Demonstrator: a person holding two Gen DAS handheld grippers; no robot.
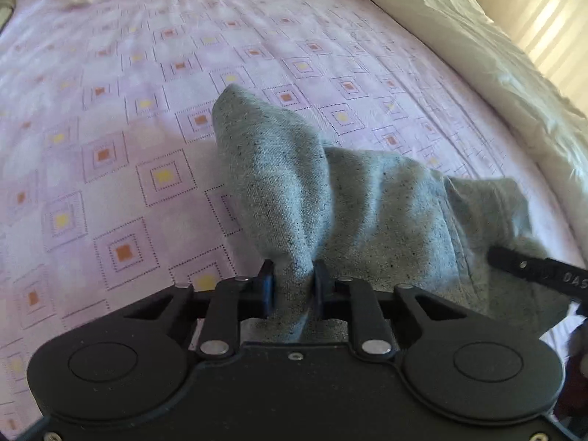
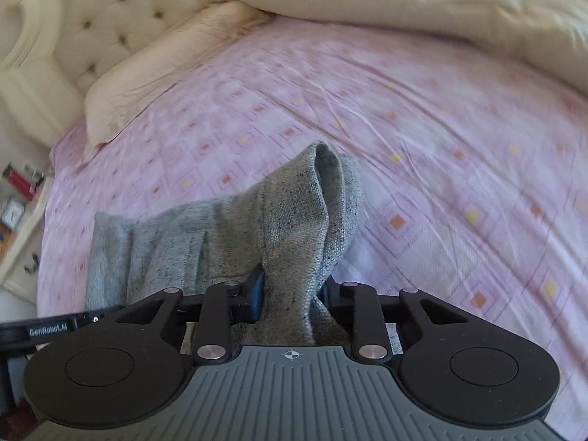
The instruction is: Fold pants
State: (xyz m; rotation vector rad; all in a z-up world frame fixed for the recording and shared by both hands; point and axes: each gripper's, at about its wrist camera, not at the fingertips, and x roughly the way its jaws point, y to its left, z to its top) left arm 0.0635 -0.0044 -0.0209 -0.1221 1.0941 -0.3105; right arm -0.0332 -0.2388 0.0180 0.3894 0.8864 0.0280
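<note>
Pants (image 1: pixel 330 198) pinched in both grippers

The grey speckled knitted cloth pants (image 1: pixel 367 202) look rough and matt; the pink square-patterned cotton bed sheet (image 1: pixel 128 110) looks smooth, lightly creased.

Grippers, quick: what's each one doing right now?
Left gripper: closed on the pants.
Right gripper: closed on the pants too.
</note>
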